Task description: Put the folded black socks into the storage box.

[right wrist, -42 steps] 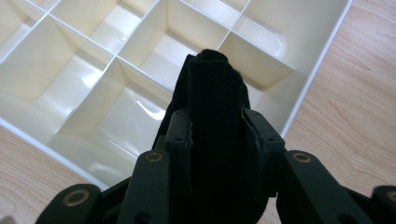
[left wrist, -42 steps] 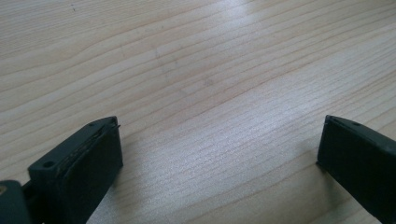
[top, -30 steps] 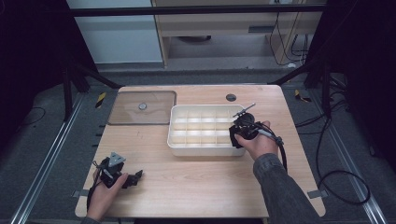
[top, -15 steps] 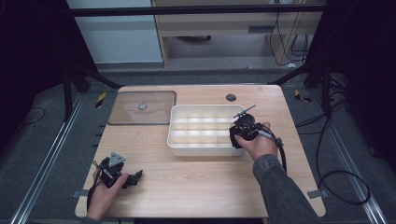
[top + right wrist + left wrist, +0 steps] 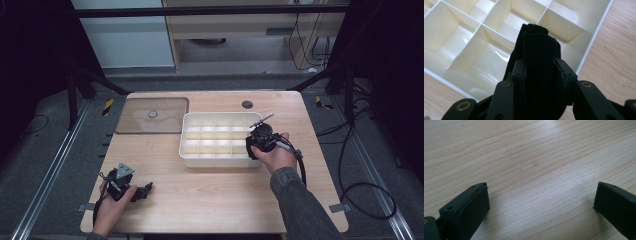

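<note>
On the wooden table (image 5: 210,195) there is one white tray (image 5: 220,139), and everything else is placed from it.

Well to the tray's left and nearer the person, the left gripper (image 5: 141,191) rests low at the table's front corner in the person's left hand (image 5: 112,210). In the left gripper view its two black jaws stand wide apart over bare wood with nothing between them: released. One grey three-cornered plate (image 5: 124,169) sits on top of this gripper.

Just beside the tray's far left corner lies one clear lid (image 5: 152,115), flat on the table, with one small round knob (image 5: 152,113) at its middle.

The tray is divided into compartments; the high view shows three rows of four, twelve in all, and those that can be seen into look bare.

Just beyond the tray's far edge, one small dark disc (image 5: 247,104) is set in the tabletop.

At the tray's right end, the right gripper (image 5: 541,60) hangs over the near right corner, held by the person's right hand (image 5: 277,155). Its two jaws are clenched on one folded black cloth (image 5: 537,45), one pad pressing each side of it. The cloth stands up between the jaws, above the corner compartments and not touching the tray floor as far as can be told. One cable (image 5: 300,160) trails from this gripper back along the sleeve (image 5: 300,205).
</note>
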{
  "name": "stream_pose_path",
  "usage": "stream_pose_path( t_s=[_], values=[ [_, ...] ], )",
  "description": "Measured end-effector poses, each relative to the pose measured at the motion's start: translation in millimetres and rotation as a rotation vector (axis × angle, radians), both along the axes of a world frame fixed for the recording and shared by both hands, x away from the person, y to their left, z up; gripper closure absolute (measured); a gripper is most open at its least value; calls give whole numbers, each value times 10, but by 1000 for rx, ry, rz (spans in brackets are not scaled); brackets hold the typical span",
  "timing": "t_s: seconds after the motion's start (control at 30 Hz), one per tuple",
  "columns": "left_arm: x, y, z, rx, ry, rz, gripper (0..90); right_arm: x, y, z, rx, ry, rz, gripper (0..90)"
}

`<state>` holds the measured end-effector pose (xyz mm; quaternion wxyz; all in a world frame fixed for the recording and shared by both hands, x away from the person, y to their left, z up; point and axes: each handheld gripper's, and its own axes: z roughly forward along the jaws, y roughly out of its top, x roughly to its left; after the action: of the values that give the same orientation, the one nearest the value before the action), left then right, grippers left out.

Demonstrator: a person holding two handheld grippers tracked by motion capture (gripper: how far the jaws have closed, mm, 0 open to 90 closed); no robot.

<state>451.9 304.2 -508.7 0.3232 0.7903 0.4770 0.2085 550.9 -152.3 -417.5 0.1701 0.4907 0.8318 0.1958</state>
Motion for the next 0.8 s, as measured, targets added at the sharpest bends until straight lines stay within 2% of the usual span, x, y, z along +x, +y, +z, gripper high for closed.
stream_pose_path(
  t_s=[0.37,0.6,0.8],
  values=[
    [0,0,0,0,0,0,0,24,2,53,8,14,-2,519],
    [1,0,0,0,0,-1,0,-17,-3,130,24,-7,5,510],
    [1,0,0,0,0,-1,0,-80,-41,276,56,-29,14,482]
  ],
)
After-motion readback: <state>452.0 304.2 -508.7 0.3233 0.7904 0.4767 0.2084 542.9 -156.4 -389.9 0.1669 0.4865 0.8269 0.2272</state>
